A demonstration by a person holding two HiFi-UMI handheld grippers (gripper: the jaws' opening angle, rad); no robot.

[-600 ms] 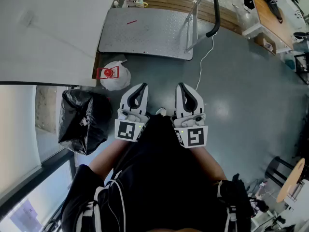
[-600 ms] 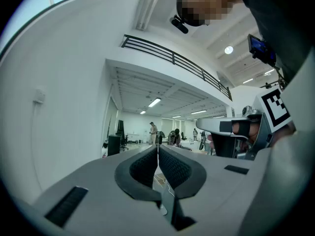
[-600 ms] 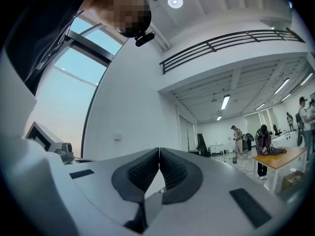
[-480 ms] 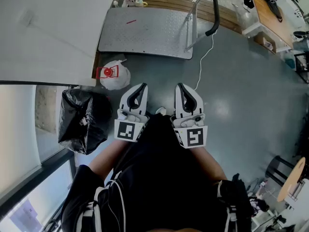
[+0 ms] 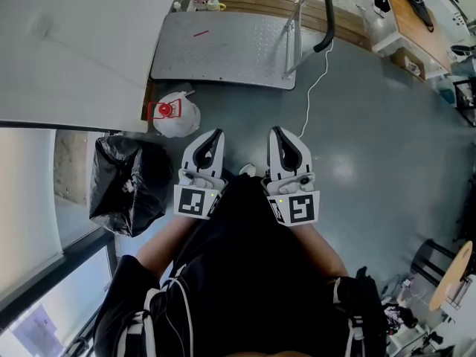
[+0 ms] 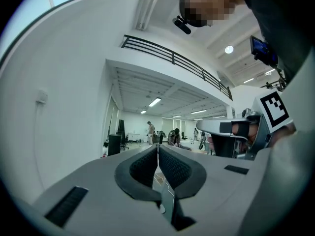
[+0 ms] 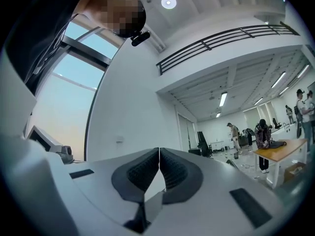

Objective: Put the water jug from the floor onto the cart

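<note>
Nothing changed: left tool [image 5: 217, 133] and right tool [image 5: 276, 132] stay closed, empty (held near waist); water jug [image 5: 177, 116] still on floor [image 5: 372, 140] beside cart [image 5: 223, 47], task unstarted

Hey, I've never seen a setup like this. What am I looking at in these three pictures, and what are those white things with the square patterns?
There is no robot: a person holds a two-jaw gripper in each hand. The top-down picture comes from a camera on the person's head and shows the left gripper and the right gripper side by side; the patterned cubes are part of them. The other two pictures come from cameras riding on each gripper, looking along its jaws. Both pairs are closed, with nothing between them. On the floor ahead sit a white water jug, a flat metal cart with a handle, and a black bag.
</note>
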